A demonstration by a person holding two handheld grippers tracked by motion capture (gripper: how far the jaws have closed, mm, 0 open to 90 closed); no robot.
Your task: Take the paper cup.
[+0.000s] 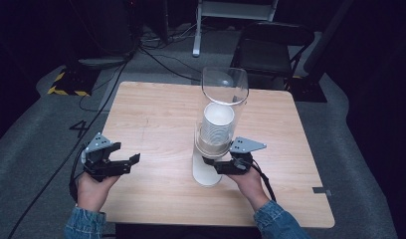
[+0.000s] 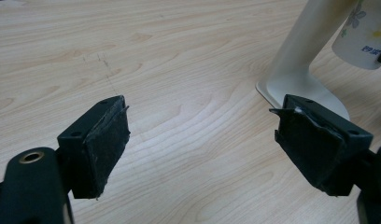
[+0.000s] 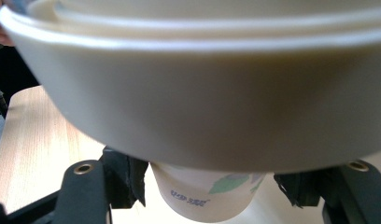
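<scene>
A dark room surrounds a light wooden table (image 1: 156, 114) standing on grey carpet, with cables trailing over the floor and a black folding chair (image 1: 270, 47) behind the far edge. Near the middle of the table stands a cup dispenser (image 1: 211, 172): a white foot and stem carrying a clear tube (image 1: 225, 84) loaded with a stack of paper cups (image 1: 217, 127). The lowest paper cup (image 3: 202, 196), printed with leaves and small blue lettering, sticks out beneath the dispenser's cream collar (image 3: 202, 112). The right gripper (image 1: 222, 166) sits at the near side of the dispenser, just under the collar, and its black jaws stand on either side of that bottom cup; in the right gripper view the left pad lies against the cup's wall while the right pad's contact is hard to make out, and the jaws are drawn in tight on the cup. The left gripper (image 1: 125, 163) rests well apart to the left, low over bare wood, its jaws spread wide with nothing between them. From the left gripper view the dispenser's foot (image 2: 296, 88) appears beyond the right-hand jaw. Denim sleeves (image 1: 278, 219) enter from the near edge.
</scene>
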